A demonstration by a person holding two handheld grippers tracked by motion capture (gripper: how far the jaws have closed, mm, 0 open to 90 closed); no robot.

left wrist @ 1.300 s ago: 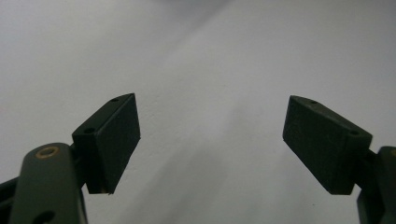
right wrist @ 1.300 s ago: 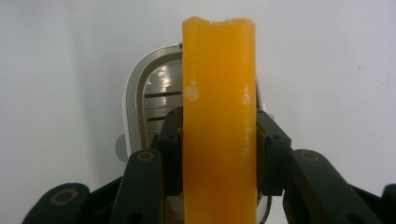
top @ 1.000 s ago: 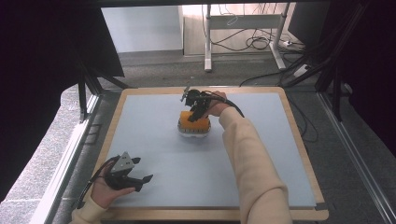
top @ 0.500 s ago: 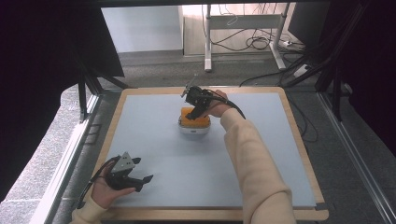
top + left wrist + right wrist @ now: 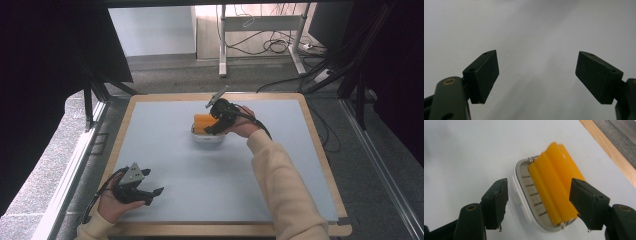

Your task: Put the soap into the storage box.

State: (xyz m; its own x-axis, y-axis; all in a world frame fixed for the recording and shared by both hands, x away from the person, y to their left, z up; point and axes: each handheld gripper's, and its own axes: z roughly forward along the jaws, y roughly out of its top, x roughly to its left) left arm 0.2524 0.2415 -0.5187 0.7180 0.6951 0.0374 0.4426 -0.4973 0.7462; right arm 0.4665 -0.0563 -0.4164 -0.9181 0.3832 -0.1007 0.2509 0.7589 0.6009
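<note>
Here a wood-edged grey table [image 5: 165, 150] faces cabled floor [image 5: 270, 47].

The right gripper [image 5: 212, 127] reaches far forward on an outstretched arm, its jaws just opened wide; the left gripper [image 5: 152, 192] rests low, jaws apart

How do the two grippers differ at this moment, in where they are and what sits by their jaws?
The left gripper lies low at the table's near left corner, over bare surface; the right gripper is at the middle, by the white dish with the yellow block. Nothing sits between the left jaws; the right jaws, which have just been opening, straddle the dish and block without pressing on them. Both are open, each held in a hand.
</note>
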